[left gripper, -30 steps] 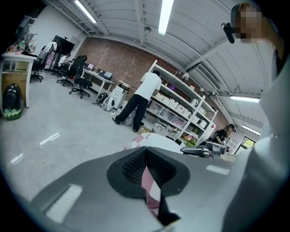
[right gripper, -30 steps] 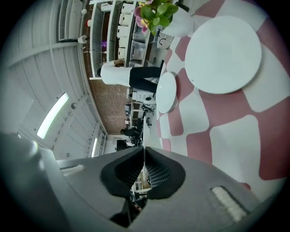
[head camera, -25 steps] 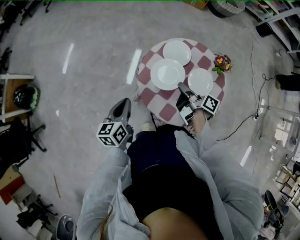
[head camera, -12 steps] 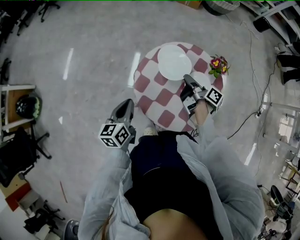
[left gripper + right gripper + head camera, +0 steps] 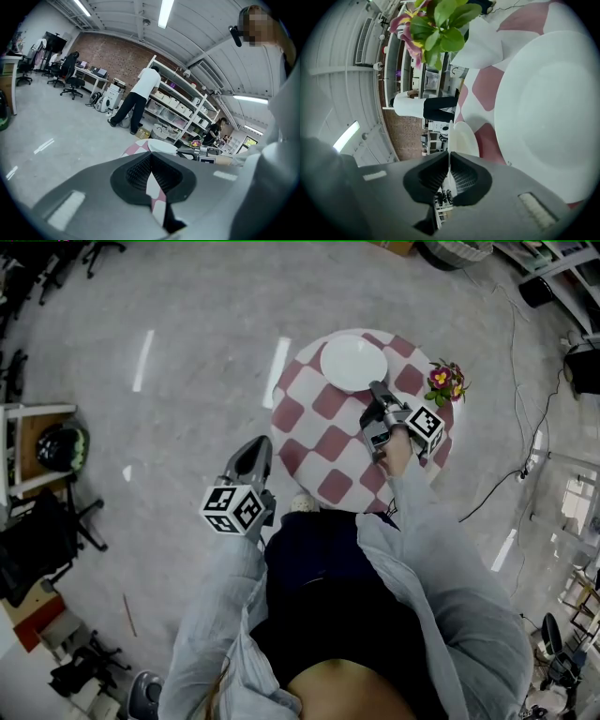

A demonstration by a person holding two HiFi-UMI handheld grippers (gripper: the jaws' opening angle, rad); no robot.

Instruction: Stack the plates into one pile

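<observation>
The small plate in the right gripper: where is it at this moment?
In the right gripper view, the small plate is clamped by its rim between the right gripper's fingers, over the checkered table, left of the large plate.

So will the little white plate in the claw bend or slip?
Probably stiff: the little plate looks flat though the right claw pinches only its thin rim. Its smooth surface may slip. It looks like china, so likely breakable if dropped.

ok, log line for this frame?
right gripper: shut on round white plate | left gripper: shut, empty | other white plate: on red-checked round table
</observation>
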